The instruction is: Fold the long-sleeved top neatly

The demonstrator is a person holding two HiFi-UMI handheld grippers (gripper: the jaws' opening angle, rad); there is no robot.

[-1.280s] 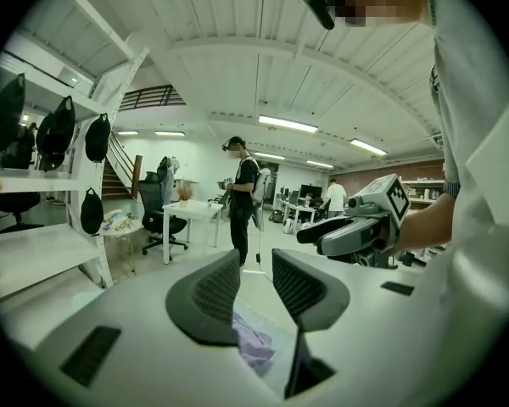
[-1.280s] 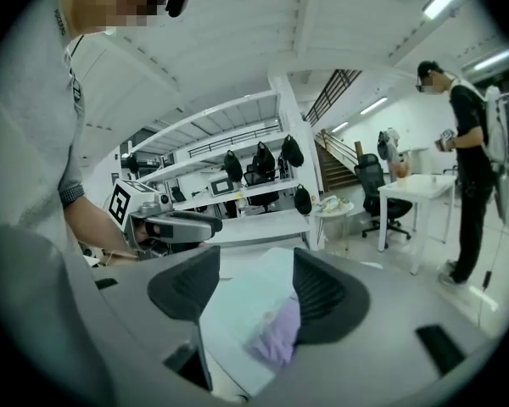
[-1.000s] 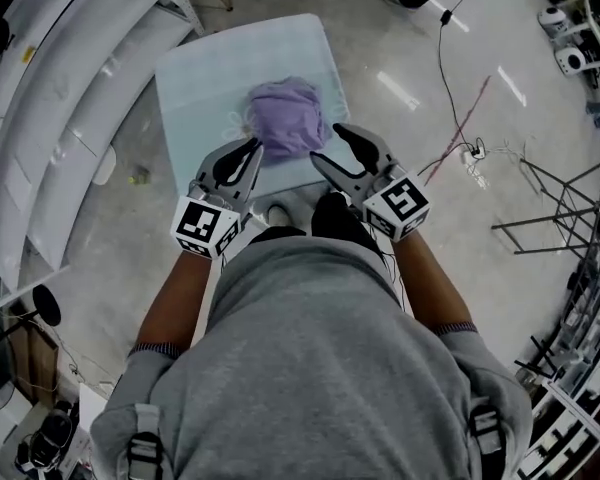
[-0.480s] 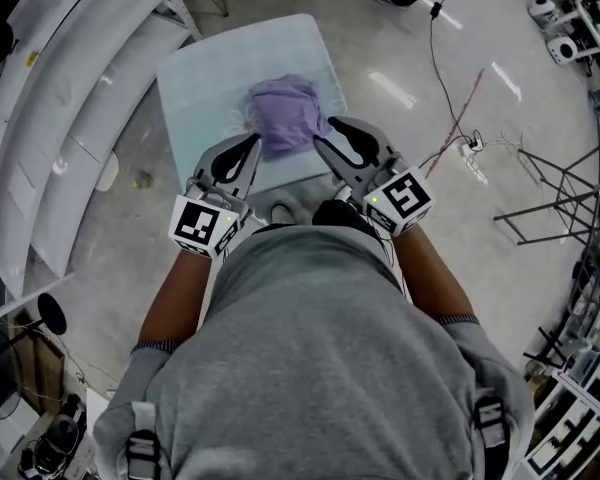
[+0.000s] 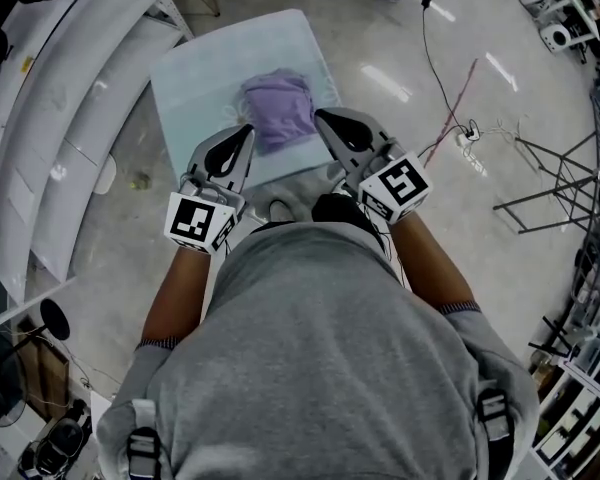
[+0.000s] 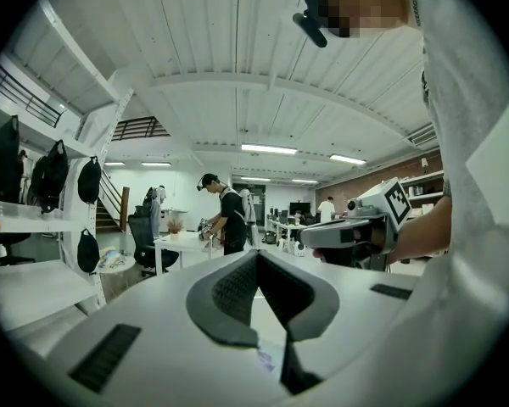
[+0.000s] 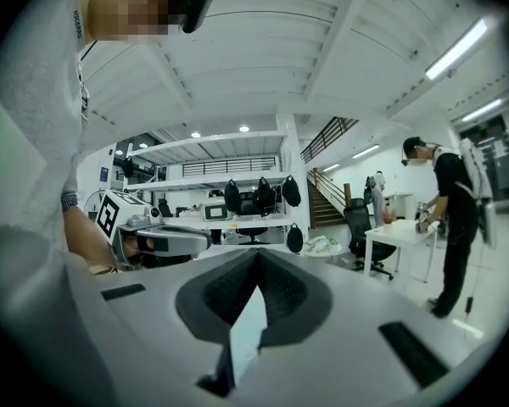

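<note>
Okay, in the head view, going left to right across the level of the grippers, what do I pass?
white shelves → left gripper → purple top → right gripper → red cable → metal stand

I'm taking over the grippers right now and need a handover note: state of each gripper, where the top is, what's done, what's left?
Left gripper: shut, empty, held level above the near edge of the table.
Right gripper: jaws have just closed with nothing between them; it is held beside the left.
Top: purple, lying in a compact bundle mid-table; neither gripper touches it.
Done: it seems to be folded small.
Left: the outline looks uneven, so probably check and tidy it.
</note>
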